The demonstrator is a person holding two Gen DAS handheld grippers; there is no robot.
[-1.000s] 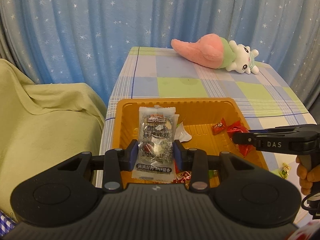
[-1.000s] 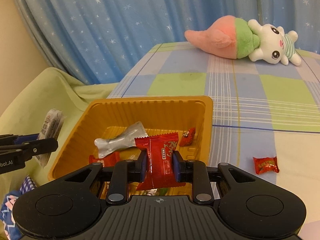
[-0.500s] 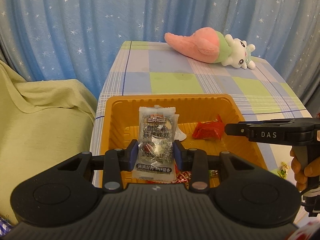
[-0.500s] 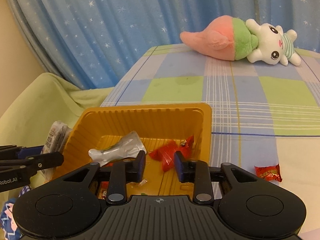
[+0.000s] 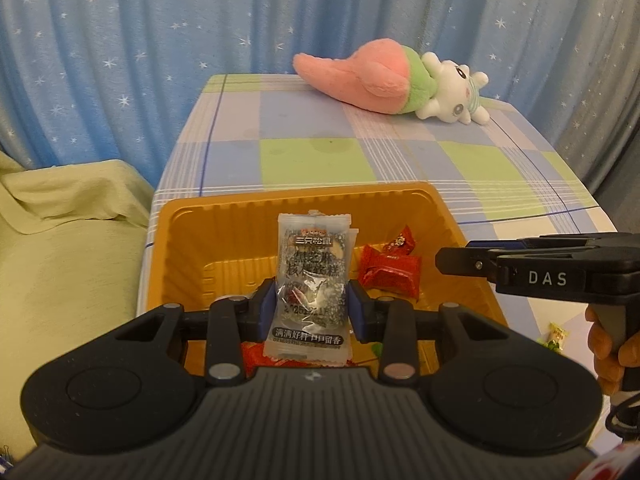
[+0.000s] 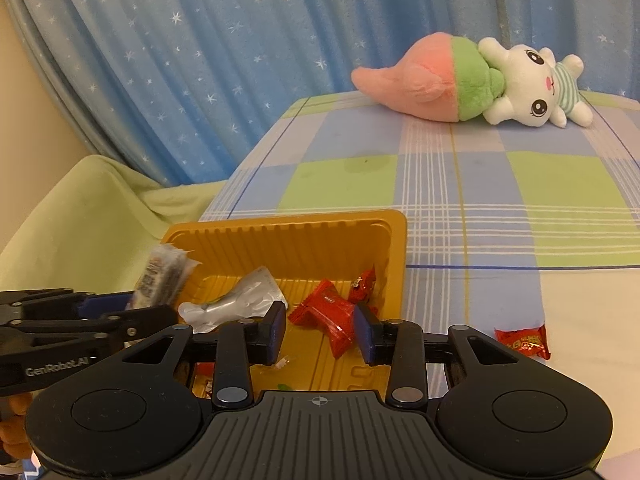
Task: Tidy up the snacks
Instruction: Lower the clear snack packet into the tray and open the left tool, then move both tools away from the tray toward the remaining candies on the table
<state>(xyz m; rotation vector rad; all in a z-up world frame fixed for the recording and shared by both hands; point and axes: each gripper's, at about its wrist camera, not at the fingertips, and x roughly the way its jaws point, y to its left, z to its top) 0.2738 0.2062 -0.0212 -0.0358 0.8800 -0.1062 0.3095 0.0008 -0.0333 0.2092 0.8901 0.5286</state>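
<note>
I work two hand-held tools over an orange tray [image 5: 160, 256] that sits at the near edge of a checked counter [image 5: 320, 160]. My left tool [image 5: 311, 305] is clenched on a clear packet [image 5: 310, 280] with a dark printed label, held upright above the tray's near-left part. My right tool [image 6: 322, 330] has just been opening its jaws and now stands released, nothing pressed between them; a red packet [image 6: 326, 314] lies on the tray floor right beneath that gap, beside a silver wrapper [image 6: 236, 300] and a small red candy [image 6: 366, 280].

What could go wrong: the clear packet is gripped only across its lower half, so it could slip or tip as I lower it and land over the tray's left wall, which is just beside it. The two tools are near each other above the tray, so a careless move could knock them together. One red snack [image 6: 522, 340] lies on the counter to the right of the tray, and a small green-and-yellow candy [image 5: 554, 334] lies right of the tray too; either could be missed.

Hard to make out: the tray's near end is hidden behind both tool bodies, with only scraps of red and green wrappers showing. The red snack is partly cut off by my right tool. A plush toy [image 6: 480, 84] rests far beyond the tray.
</note>
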